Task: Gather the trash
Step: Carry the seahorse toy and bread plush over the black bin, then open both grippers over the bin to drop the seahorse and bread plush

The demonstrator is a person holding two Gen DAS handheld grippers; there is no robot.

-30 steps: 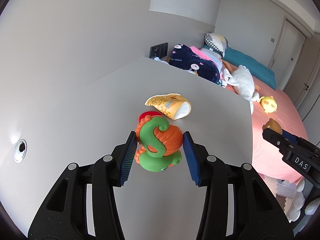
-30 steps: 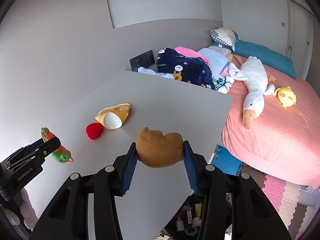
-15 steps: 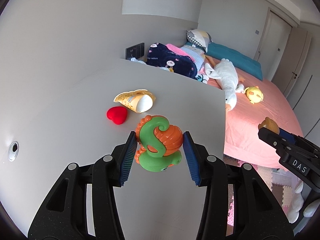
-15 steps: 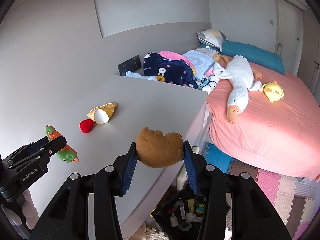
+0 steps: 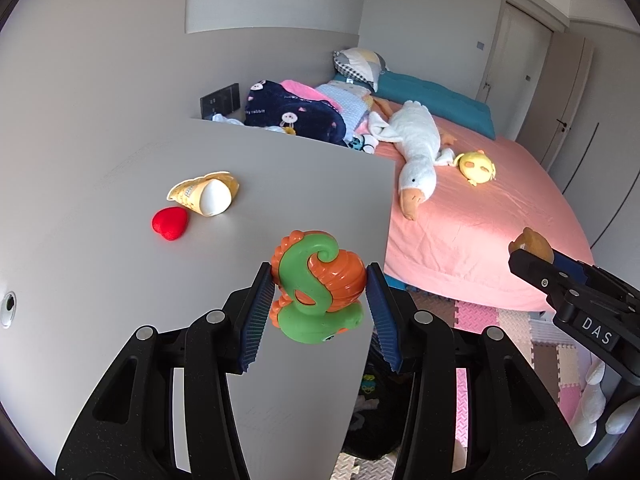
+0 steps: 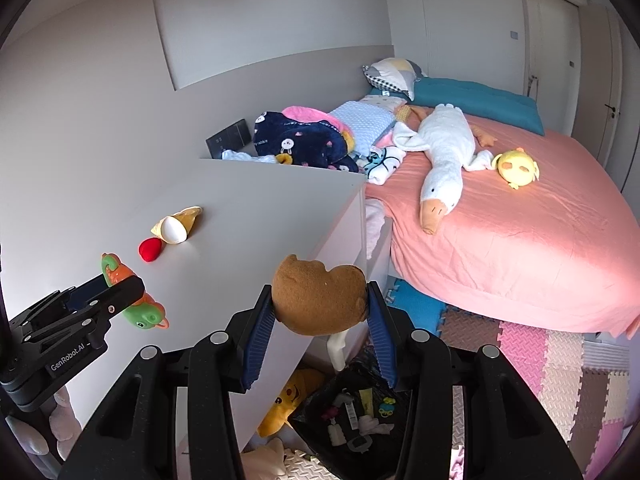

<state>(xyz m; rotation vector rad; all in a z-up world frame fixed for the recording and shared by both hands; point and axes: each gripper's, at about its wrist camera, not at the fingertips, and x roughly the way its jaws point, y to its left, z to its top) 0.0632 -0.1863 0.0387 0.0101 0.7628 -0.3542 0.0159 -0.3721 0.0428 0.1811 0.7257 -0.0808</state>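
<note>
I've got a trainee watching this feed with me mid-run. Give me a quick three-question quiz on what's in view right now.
1. True or false: the left gripper is shut on a green and orange toy.
2. What does the right gripper hold? A) a red heart B) a brown plush toy C) a yellow chick
3. Fill in: on the table, the red heart lies beside a toy ice cream ____.

Key
1. True.
2. B, the brown plush toy.
3. Cone; the cone lies on its side, and the view leaves it unclear whether they touch.
</note>
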